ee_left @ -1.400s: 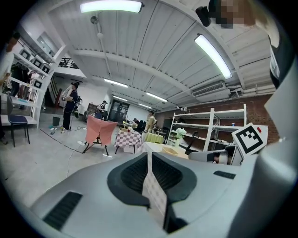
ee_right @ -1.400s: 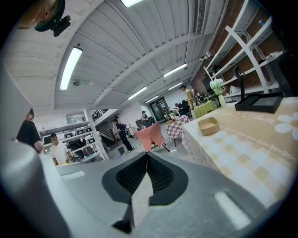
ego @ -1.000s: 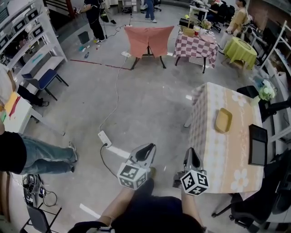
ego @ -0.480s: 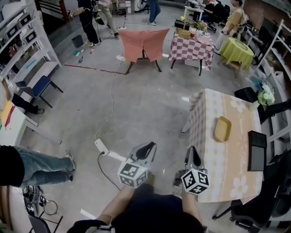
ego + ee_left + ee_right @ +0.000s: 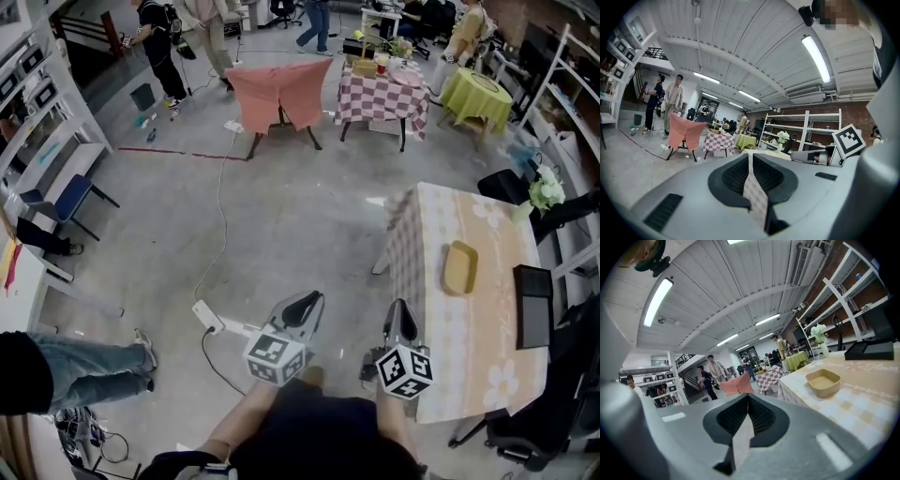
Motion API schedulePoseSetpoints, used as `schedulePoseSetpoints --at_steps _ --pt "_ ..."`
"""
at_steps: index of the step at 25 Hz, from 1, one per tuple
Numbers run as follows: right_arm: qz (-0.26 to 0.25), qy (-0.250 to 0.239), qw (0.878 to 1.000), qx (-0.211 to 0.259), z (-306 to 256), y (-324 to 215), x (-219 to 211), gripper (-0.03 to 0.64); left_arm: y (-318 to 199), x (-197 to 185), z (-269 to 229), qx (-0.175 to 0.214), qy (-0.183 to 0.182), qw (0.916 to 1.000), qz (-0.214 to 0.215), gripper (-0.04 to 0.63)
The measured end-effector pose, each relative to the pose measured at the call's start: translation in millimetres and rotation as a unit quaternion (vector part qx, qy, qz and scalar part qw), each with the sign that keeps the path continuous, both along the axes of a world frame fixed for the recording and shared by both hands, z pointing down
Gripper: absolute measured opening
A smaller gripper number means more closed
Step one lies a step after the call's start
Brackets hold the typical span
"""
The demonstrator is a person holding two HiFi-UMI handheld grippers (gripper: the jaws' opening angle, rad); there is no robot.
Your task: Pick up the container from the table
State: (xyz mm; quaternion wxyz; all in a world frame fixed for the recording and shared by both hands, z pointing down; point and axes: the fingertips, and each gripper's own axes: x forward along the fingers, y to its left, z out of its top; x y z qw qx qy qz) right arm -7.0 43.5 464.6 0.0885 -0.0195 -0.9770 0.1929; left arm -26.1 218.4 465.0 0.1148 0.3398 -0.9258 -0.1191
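Note:
A shallow tan container [image 5: 459, 267] lies on a table [image 5: 487, 328] covered with a peach checked cloth, at the right of the head view. In the right gripper view the container [image 5: 823, 382] lies ahead and to the right, well beyond the jaws. My right gripper [image 5: 397, 314] hovers just off the table's near left edge, shut and empty. My left gripper [image 5: 305, 302] hangs over the floor to the left of the table, also shut with nothing in it. Its jaws [image 5: 749, 157] meet in a thin line, as do the right gripper's [image 5: 748, 399].
A black flat device [image 5: 533, 305] and a vase of flowers [image 5: 544, 192] sit at the table's right side. Black office chairs [image 5: 525, 436] stand to its right. A power strip with cable [image 5: 208, 316] lies on the floor at left, near a person's legs [image 5: 84, 361]. Other covered tables [image 5: 380, 94] and people stand far off.
The whole scene has drifted down in the head view as I advanced across the floor. Both grippers stayed shut and side by side.

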Motion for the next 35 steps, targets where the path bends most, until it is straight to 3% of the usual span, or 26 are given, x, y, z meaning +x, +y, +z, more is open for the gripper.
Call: schedulePoseSetpoints --at_steps 18,24,35 --pt "0.014 0.019 1.000 0.005 5.7 -4.4 -3.9 0.006 -3.7 -5.1 11.6 0.008 0.025 0.9995 0.017 0.034" --pt "0.010 0.006 1.000 0.012 -0.9 -6.7 -28.0 0.006 -3.6 -27.4 7.1 0.004 0.014 0.9999 0.006 0.034" --pt "0.023 0.009 1.000 0.008 3.8 -32.4 -81.5 0.006 -33.1 -84.2 7.4 -0.005 0.012 0.9996 0.023 0.034"
